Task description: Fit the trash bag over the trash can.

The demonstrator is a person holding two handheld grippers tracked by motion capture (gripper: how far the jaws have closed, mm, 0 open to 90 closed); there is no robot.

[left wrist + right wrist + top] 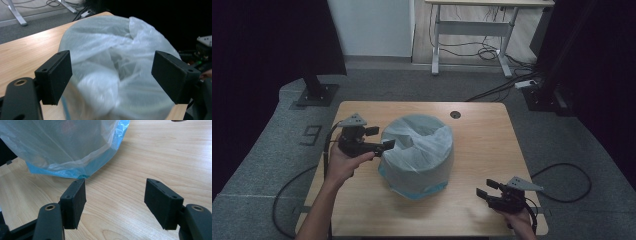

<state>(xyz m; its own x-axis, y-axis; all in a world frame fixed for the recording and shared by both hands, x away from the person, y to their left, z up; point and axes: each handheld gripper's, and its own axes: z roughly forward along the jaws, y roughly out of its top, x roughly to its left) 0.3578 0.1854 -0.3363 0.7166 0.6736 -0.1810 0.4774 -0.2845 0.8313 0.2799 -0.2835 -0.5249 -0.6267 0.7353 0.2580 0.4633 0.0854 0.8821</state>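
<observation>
A round bin [416, 155] covered with a translucent plastic bag stands in the middle of the wooden table [482, 145]; the bag's blue hem hangs near the table surface [75, 170]. My left gripper [381, 138] is at the bin's upper left edge, open, its jaws pointing at the bag. In the left gripper view the crumpled bag [117, 67] lies just beyond my open left gripper [122, 77], with nothing pinched. My right gripper [484, 189] rests low near the table's front right corner, open and empty. In the right gripper view my right gripper [115, 200] faces bare wood, the bag hem just ahead at left.
A round cable hole [455, 114] sits at the table's far edge. A black stand base [316, 94] is on the grey floor at far left. A white desk frame [472, 35] and loose cables [507, 85] lie beyond the table. Black curtains close both sides.
</observation>
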